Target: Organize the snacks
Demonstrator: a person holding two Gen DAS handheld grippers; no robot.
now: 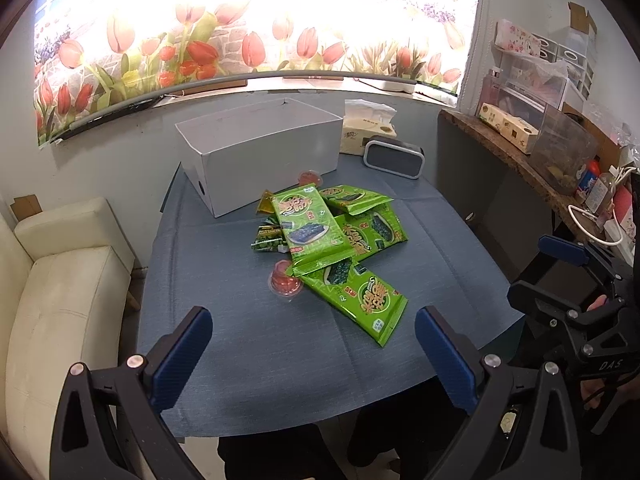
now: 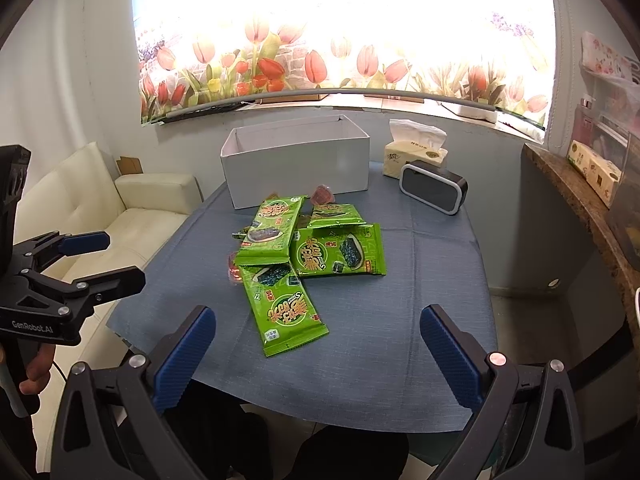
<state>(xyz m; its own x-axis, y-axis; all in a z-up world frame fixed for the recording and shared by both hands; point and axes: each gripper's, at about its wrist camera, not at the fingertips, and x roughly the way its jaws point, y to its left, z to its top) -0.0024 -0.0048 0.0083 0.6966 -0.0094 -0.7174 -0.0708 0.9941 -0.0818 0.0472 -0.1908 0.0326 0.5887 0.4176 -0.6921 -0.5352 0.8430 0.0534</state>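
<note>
Several green seaweed snack packets [image 1: 320, 236] [image 2: 308, 256] lie in a loose pile at the middle of the blue-clothed table [image 1: 248, 344] [image 2: 384, 336], with red jelly cups [image 1: 285, 280] [image 2: 322, 194] and small dark packets [image 1: 267, 237] among them. An open white box [image 1: 260, 152] [image 2: 296, 160] stands behind the pile. My left gripper [image 1: 314, 354] is open and empty, held above the table's near edge. My right gripper [image 2: 318, 354] is open and empty, also above the near edge. Each gripper shows in the other's view, the right one [image 1: 560, 268] at the right and the left one [image 2: 100, 260] at the left.
A tissue pack [image 1: 368, 128] [image 2: 416, 148] and a dark speaker [image 1: 394, 158] [image 2: 434, 190] stand at the back right of the table. A cream sofa [image 1: 60, 288] [image 2: 120, 208] is on the left. A cluttered wooden shelf [image 1: 520, 148] runs along the right.
</note>
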